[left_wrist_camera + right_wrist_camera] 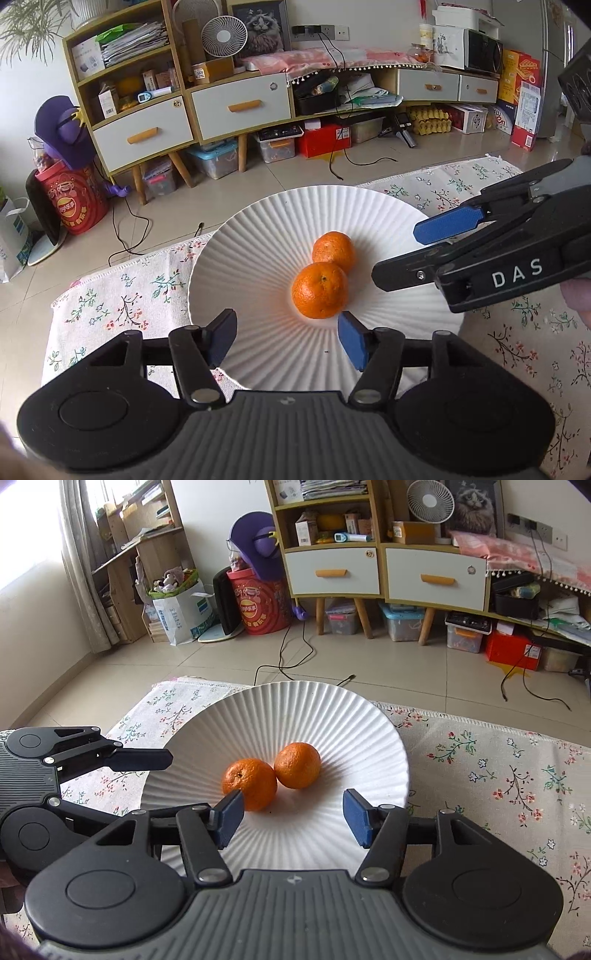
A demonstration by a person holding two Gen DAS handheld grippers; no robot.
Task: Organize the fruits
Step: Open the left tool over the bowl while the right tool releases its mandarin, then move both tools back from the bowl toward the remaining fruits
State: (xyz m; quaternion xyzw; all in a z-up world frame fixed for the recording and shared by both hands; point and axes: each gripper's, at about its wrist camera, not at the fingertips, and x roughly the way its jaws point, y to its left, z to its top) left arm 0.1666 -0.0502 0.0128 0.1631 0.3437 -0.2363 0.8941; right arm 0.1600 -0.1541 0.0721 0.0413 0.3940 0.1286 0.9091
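**Inspector:** Progress?

**Operator:** Two oranges, touching, already sit mid-plate (369, 734): near orange (320, 290), far orange (333, 251) at its 1 o'clock. No loose fruit visible; I judge the job near done.

**Inspector:** Tongs?

**Operator:** My left gripper (288, 334) and right gripper (293, 818) both gape wide, holding nothing.

**Inspector:** Obstructions?

**Operator:** Only the tongs crowd each other; floral cloth (498, 775) beneath.

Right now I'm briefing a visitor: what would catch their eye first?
Two oranges touching each other in the middle of a ribbed white plate on a flowered cloth. Both grippers, left and right, hang open over the plate's near side.
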